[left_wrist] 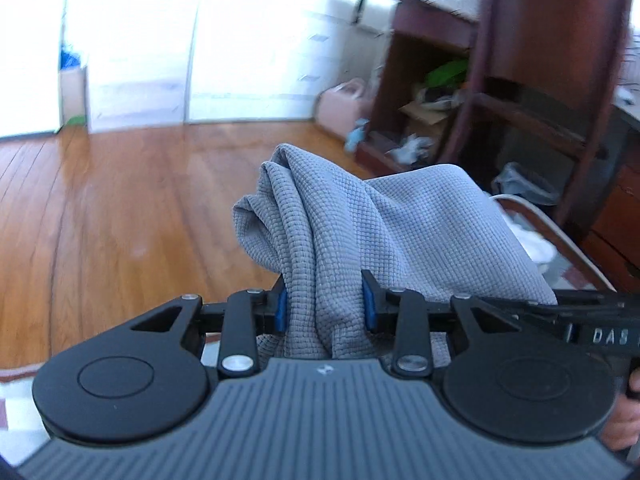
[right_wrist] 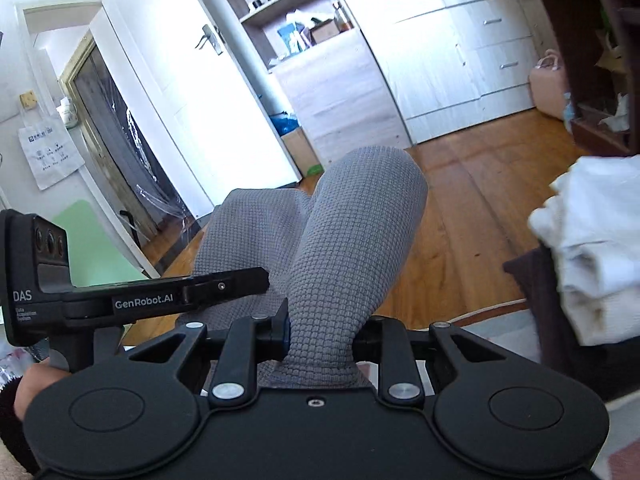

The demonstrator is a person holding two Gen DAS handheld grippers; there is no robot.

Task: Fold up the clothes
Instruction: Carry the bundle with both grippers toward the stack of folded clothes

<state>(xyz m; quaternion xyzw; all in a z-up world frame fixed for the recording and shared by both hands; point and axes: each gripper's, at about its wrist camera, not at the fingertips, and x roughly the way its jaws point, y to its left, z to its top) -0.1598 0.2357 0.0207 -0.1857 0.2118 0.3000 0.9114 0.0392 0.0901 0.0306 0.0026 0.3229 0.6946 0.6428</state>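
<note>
A grey waffle-knit garment is held up in the air above a wooden floor. My left gripper is shut on a bunched fold of it, the cloth rising between the blue pads and draping to the right. In the right wrist view the same grey garment bulges up out of my right gripper, which is shut on another bunched part. The body of the left gripper shows at the left of that view, close beside the right one. The rest of the garment hangs out of sight below.
A pile of white folded clothes sits at the right. A dark wooden chair and a wooden shelf with clutter stand at the right. White cabinets and a white door lie beyond the wooden floor.
</note>
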